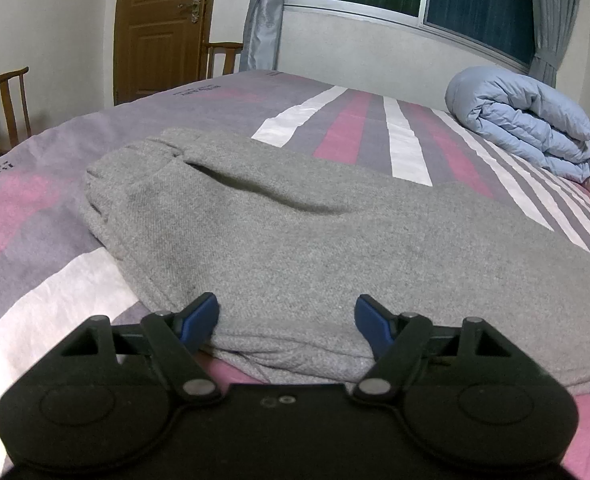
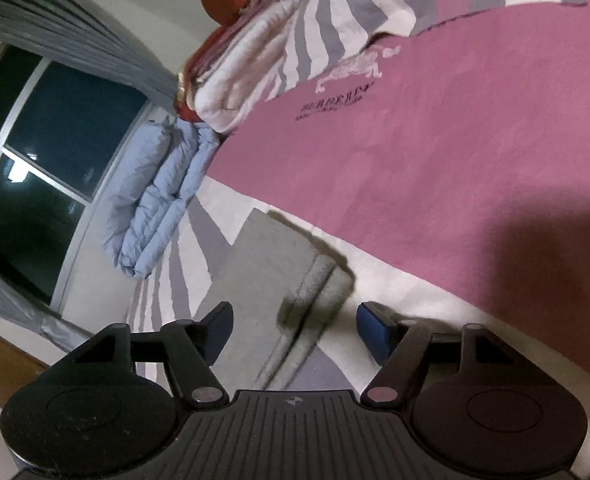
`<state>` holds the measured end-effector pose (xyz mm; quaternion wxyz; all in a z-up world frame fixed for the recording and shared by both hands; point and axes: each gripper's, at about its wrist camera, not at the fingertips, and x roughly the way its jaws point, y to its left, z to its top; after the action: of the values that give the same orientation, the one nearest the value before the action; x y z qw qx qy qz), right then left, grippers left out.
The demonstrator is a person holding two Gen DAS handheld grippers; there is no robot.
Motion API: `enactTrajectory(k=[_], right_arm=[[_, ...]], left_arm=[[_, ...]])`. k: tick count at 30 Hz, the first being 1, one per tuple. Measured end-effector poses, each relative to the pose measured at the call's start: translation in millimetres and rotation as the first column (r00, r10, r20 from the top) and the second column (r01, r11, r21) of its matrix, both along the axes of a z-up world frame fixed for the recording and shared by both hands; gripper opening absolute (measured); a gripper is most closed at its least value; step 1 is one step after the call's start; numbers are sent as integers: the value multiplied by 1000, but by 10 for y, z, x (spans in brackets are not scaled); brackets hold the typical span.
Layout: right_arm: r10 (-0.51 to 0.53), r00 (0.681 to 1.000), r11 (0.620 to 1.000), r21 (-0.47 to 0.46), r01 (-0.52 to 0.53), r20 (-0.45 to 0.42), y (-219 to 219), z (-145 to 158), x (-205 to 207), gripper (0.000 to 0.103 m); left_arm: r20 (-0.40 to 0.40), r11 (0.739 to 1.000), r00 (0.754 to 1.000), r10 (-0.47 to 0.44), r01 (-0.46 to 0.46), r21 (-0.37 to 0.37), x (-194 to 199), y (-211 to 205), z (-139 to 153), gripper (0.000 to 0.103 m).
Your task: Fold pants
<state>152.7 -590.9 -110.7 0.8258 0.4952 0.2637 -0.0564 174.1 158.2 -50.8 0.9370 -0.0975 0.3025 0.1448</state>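
Both our left gripper (image 1: pixel 287 322) and right gripper (image 2: pixel 295 330) gape empty at the pants (image 1: pixel 295 232), so closing shallow could grab one layer and undo the fold.

The gripper body hides the near edge of the gray pants (image 1: pixel 295 240) in the left wrist view, and their right end runs out of the picture. In the right wrist view only a folded end of the pants (image 2: pixel 295 276) shows, half in shadow. The printed lettering on the bedspread (image 2: pixel 435 180) is too blurred to read. The blue quilt (image 1: pixel 527 120) is cut off at its right end.
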Motion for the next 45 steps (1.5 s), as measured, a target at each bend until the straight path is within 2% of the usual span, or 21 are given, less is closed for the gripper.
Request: enactTrajectory(k=[2,3,4,5,8,10,12,14,16,17,20,22,25,28,30,32,33,37,43,44,45], right_arm=[[14,999,999,-40,-16,-41,37,13,145,54],[27,997,998,-57,-31,-77,51,9,237,16],[49,995,997,-59,-54,-87,48,-4,305,14],[73,995,992,-94,-79,-71,47,49,358,14],[154,985,954,-272,-129,72,103,421,334,14],[173,975,946,-298,-125,141,54,504,296,14],[159,983,951,-280,-128,93,9,343,347,14],[143,988,973,-175,-152,-60,-19,-57,451,14],[94,996,994,-60,-95,-9,-110,-199,322,18],[74,997,995,-61,-74,-4,-100,-158,253,21],[13,1000,986,-167,-10,18,-5,60,8,32],[-11,999,979,-205,17,33,42,176,-138,44],[24,997,966,-257,-3,80,202,324,-361,47],[61,993,955,-294,-30,97,458,359,-457,48],[71,992,960,-275,-40,101,594,327,-445,48],[68,993,966,-254,-42,93,730,304,-365,48],[70,993,968,-246,-45,94,780,295,-349,48],[111,989,948,-310,-76,96,950,347,-280,48],[105,992,950,-303,-80,67,977,300,-189,48],[104,993,949,-304,-81,60,980,293,-171,48],[104,993,949,-303,-84,51,980,283,-154,49]], left_arm=[[0,1000,1000,0,0,1,0,0,-1,68],[-1,1000,1000,1,-1,1,-1,3,-1,68],[-1,1000,1000,0,0,2,0,0,-1,68],[0,1000,1000,-1,1,1,-1,1,-1,68],[2,1000,1000,-6,6,-2,-13,16,-3,69],[4,1000,1000,-11,11,-3,-13,17,-4,69],[4,1000,1000,-17,17,1,-10,8,0,69],[1,1000,1000,-15,15,5,-1,7,0,70],[1,1000,1000,-17,17,2,-4,18,-1,71],[2,1000,1000,-18,18,2,-7,24,2,71],[24,1000,1000,-18,19,-18,-42,55,30,71],[74,999,997,-7,10,-38,-145,115,143,68],[146,999,989,40,-36,-33,-343,303,321,72],[124,993,989,85,-74,-91,-365,615,377,66],[117,988,986,121,-108,-114,-353,837,408,54],[120,979,982,148,-128,-157,-320,1014,421,53],[116,972,980,161,-138,-188,-288,1111,418,46],[79,951,980,183,-156,-269,-110,1401,327,43],[33,953,990,139,-125,-277,97,1532,212,39],[31,954,991,131,-117,-276,109,1538,207,36],[27,958,993,117,-106,-265,123,1538,213,27]])
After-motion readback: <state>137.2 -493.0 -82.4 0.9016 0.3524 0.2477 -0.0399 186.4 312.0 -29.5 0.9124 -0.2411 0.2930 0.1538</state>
